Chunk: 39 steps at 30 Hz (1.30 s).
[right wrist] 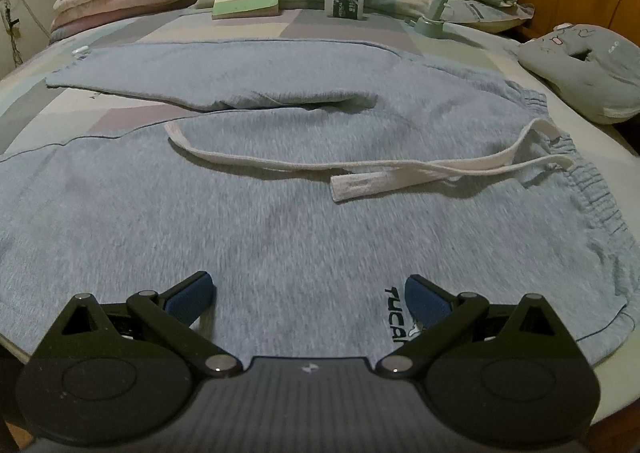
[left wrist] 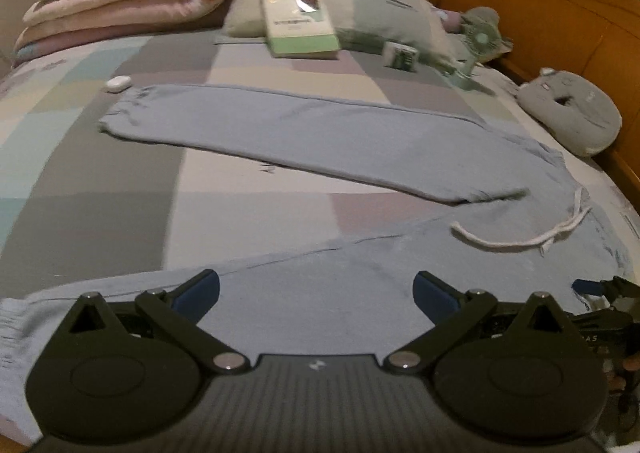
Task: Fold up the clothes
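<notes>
Both grippers, left gripper [left wrist: 316, 293] and right gripper [right wrist: 310, 295], are hovering spread wide, gripping nothing, over the blue sweatpants [right wrist: 280, 221] lying flat on the bed [left wrist: 120, 181]. Probably tucking that drawstring [right wrist: 360, 169] in first keeps the fold clean.

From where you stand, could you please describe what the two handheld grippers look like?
The left gripper and right gripper look identical: matte black linkage arms with silver pivot pins, round black discs on each side, blue ribbed finger pads, and a grey ribbed body bearing a small white logo.
</notes>
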Motion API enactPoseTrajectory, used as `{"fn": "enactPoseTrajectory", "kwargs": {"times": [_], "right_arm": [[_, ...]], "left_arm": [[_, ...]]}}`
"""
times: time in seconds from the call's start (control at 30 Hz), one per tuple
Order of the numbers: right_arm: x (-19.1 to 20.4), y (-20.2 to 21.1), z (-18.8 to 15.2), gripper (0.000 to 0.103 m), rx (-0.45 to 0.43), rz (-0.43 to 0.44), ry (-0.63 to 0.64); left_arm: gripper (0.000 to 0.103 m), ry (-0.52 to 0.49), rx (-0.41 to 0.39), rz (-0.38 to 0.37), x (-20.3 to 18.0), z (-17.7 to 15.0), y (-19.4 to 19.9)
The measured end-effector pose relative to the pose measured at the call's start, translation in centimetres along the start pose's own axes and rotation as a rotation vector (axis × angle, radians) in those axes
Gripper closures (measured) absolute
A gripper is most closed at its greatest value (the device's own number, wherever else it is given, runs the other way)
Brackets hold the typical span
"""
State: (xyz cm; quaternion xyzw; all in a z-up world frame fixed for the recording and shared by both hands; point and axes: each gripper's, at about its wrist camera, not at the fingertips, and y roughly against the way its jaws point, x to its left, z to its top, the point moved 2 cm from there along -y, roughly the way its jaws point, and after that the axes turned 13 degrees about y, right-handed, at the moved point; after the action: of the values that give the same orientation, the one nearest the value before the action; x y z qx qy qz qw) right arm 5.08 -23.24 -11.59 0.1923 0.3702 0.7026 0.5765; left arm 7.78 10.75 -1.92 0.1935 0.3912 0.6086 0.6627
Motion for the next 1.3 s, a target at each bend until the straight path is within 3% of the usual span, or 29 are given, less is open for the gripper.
{"fn": "enactPoseTrajectory", "kwargs": {"times": [0.17, 0.43, 0.63, 0.73, 0.87, 1.13, 1.3], "right_arm": [[0.0, -0.1, 0.0, 0.000, -0.001, -0.001, -0.004], [0.5, -0.3, 0.6, 0.000, 0.028, -0.046, -0.041], [0.6, -0.4, 0.8, 0.000, 0.054, -0.068, -0.064], [0.7, -0.4, 0.9, 0.000, 0.062, -0.081, -0.080], [0.9, -0.4, 1.0, 0.000, 0.069, -0.101, -0.105], [1.1, -0.6, 1.1, 0.000, 0.076, -0.137, -0.144], [1.1, -0.5, 0.9, 0.000, 0.058, -0.138, -0.141]], "left_arm": [[0.001, 0.105, 0.068, 0.009, 5.9, 1.6, 0.6], [0.001, 0.258, 0.166, 0.019, 13.2, -1.0, -2.7], [0.001, 0.335, 0.131, 0.026, 17.4, -2.7, -2.3], [0.001, 0.334, 0.102, 0.107, 18.7, -2.8, -1.6], [0.001, 0.263, 0.074, 0.158, 18.2, -3.0, -0.5], [0.001, 0.089, 0.049, -0.040, 11.3, -3.4, -0.5], [0.001, 0.106, 0.103, 0.009, 11.6, -5.2, -2.1]]}}
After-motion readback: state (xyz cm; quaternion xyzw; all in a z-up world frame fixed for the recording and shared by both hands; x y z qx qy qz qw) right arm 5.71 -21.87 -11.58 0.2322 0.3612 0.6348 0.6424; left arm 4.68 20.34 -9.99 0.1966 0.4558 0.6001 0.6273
